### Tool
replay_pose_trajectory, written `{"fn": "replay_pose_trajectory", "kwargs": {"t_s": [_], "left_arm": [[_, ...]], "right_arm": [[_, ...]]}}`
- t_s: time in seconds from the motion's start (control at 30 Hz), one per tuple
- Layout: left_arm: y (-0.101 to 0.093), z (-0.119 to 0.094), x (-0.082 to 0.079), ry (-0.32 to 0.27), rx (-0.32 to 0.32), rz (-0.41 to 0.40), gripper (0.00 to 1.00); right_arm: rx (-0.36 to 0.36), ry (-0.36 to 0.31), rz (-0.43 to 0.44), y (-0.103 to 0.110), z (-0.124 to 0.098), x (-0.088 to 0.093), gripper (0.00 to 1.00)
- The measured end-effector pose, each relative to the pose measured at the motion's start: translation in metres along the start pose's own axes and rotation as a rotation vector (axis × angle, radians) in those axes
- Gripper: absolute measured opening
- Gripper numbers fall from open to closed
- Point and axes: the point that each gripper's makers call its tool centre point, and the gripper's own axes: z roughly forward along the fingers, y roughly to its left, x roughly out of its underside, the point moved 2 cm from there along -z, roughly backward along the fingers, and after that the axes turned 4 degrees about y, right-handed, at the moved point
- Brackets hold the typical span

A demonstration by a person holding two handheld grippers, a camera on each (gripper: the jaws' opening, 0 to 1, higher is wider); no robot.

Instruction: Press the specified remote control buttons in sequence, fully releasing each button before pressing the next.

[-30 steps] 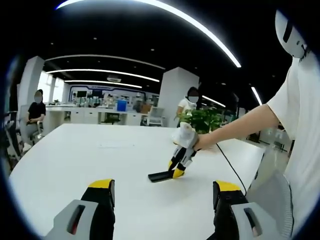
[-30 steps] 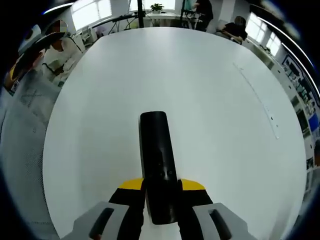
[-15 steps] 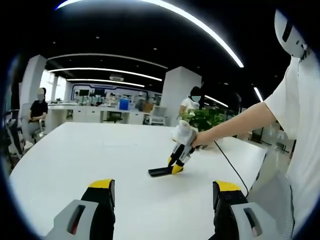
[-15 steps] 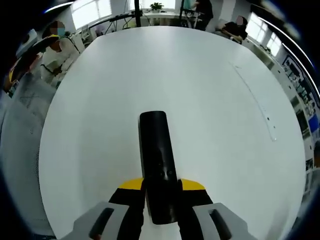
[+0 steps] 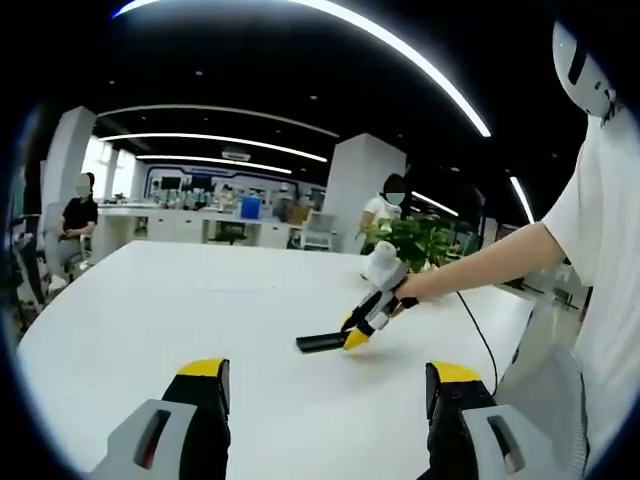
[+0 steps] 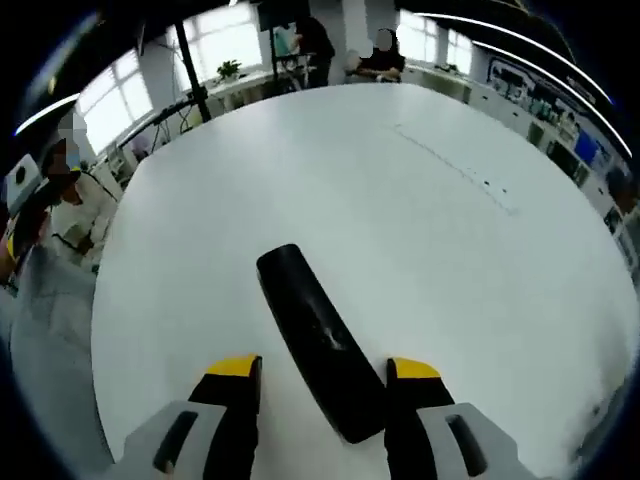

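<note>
A black remote control lies slanted on the white table, its near end between my right gripper's yellow-tipped jaws. Those jaws stand open, the left one clear of the remote and the right one close beside it. In the left gripper view the same remote rests flat at mid-table, with the right gripper at its right end, held by a person's hand. My left gripper hangs open low over the near table, well short of the remote, with nothing between its fingers.
A black cable trails from the right gripper across the table. A potted plant stands behind it. People sit at desks beyond the table's far edge. The person holding the grippers stands at the right.
My right gripper has opened and let go of the remote, which now lies slanted between the jaws. The right view has tilted. The left gripper has stayed put.
</note>
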Motion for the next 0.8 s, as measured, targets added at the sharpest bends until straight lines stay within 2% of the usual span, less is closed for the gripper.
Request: {"fn": "replay_pose_trajectory", "kwargs": {"t_s": [0.17,0.33,0.6,0.8], "left_arm": [[-0.001,0.002,0.001,0.000,0.007,-0.004,0.83],[-0.004,0.004,0.001,-0.002,0.016,-0.001,0.83],[-0.006,0.008,0.003,0.007,0.028,0.005,0.84],[-0.009,0.012,0.001,-0.001,0.033,0.005,0.83]], "right_arm": [[0.076,-0.102,0.065,0.002,-0.011,0.011,0.60],[0.141,-0.197,0.133,0.017,-0.027,0.026,0.77],[0.197,-0.328,0.214,0.039,-0.056,0.043,0.88],[0.227,-0.409,0.250,0.055,-0.086,0.049,0.91]]}}
